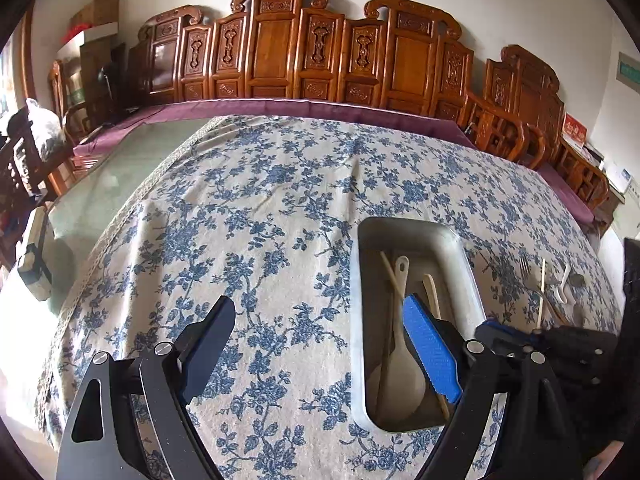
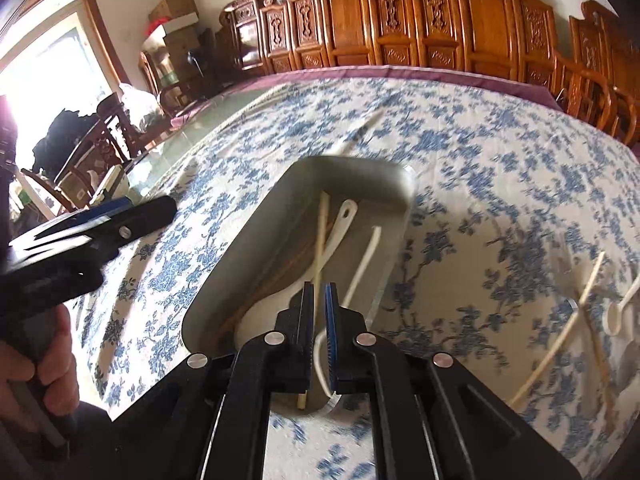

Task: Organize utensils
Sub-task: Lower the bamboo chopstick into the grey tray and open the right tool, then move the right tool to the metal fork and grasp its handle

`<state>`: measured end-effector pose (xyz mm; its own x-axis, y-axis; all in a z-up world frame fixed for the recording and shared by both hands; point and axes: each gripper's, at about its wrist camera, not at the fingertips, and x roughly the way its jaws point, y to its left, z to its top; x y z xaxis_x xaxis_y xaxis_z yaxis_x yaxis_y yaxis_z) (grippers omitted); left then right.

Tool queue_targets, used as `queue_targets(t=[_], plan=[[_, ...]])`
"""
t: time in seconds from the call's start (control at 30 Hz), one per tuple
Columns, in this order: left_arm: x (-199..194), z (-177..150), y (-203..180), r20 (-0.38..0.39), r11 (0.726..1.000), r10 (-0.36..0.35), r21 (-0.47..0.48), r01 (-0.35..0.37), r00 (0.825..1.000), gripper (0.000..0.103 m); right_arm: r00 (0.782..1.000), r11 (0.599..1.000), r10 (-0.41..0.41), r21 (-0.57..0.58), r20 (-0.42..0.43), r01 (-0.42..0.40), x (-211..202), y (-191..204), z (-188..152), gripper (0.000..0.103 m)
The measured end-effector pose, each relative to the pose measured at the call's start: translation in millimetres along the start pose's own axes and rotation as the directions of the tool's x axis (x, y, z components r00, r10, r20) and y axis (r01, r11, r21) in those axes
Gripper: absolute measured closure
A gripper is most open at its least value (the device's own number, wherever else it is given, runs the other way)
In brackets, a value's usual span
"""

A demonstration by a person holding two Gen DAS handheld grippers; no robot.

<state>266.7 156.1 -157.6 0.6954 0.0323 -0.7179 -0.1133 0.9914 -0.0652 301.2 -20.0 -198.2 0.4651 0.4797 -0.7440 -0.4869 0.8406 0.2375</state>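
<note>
Right now I am holding the right gripper (image 2: 319, 312) low over the near end of the metal tray (image 2: 400, 184), and its jaws are standing nearly pressed together with only a narrow gap. A bamboo chopstick (image 2: 320, 240) and a thin white curved utensil (image 2: 366, 260) are running up through that gap, but I cannot tell whether the blue pads (image 2: 331, 336) are actually pinching either one. The tray is sitting on the desk, on a blue floral tablecloth (image 1: 260, 208), with its long side pointing away from me. Inside it a large white spoon (image 1: 400, 360) is lying along the tray with its bowl at the near end, and a chopstick (image 1: 392, 280) is crossing over its handle.

My left gripper (image 1: 320, 344) is hovering just above the cloth to the left of the tray, its jaws spread wide apart and gripping nothing; its right finger (image 1: 430, 344) is hanging over the tray's near half.

More utensils are waiting on the cloth toward the right edge of the desk, well apart from the tray: a metal fork (image 1: 528, 276), a pale chopstick (image 1: 541, 292) and a small white spoon (image 1: 563, 284), lying close together and partly crossing. In the right wrist view that group is looking blurred.
</note>
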Motion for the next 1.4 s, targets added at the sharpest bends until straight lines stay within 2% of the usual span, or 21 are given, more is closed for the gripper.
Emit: queue_targets(t=[0.2,0.3,0.53,0.6,0.77,0.9,1.2,1.4], plan=[[-2.7,-3.2,-24.1,-0.008,0.998,-0.046,0.043,0.047,0.999,0.021,0.997,0.998,-0.055,-0.036,0.057,0.057,-47.3,-29.8,-14.8,0.094],[-3.2,-4.9,-39.4,-0.019,0.994,-0.082,0.068,0.083,0.996,0.021,0.994,0.996,-0.083,-0.025,0.064,0.085,-69.3,-57.6,-26.7,0.092],[-12.4,-9.4,-77.7,-0.029,0.981,-0.135,0.140,0.138,0.990,0.021,0.977,0.978,-0.205,-0.014,0.051,0.206,-106.7,-121.6,-53.1,0.092],[-15.4,-10.7,-89.4,-0.029,0.976,-0.143,0.164,0.146,0.989,0.021,0.974,0.974,-0.225,-0.008,0.036,0.225,-107.6,-135.2,-58.1,0.086],[-17.4,-16.2,-113.2,-0.048,0.963,-0.166,0.207,0.173,0.985,0.021,0.973,0.973,-0.229,-0.007,-0.008,0.229,-94.8,-159.5,-68.7,0.084],[-13.9,-20.3,-128.5,-0.072,0.957,-0.172,0.226,0.184,0.982,0.021,0.975,0.976,-0.217,-0.030,-0.050,0.216,-67.2,-165.5,-70.7,0.084],[-6.6,-28.9,-150.8,-0.104,0.950,-0.168,0.248,0.189,0.980,0.021,0.969,0.971,-0.234,-0.075,-0.080,0.228,-22.0,-176.7,-47.8,0.084],[-4.5,-33.6,-161.7,-0.120,0.947,-0.167,0.256,0.193,0.979,0.021,0.971,0.976,-0.213,-0.068,-0.109,0.207,-7.4,-189.5,-37.7,0.084]])
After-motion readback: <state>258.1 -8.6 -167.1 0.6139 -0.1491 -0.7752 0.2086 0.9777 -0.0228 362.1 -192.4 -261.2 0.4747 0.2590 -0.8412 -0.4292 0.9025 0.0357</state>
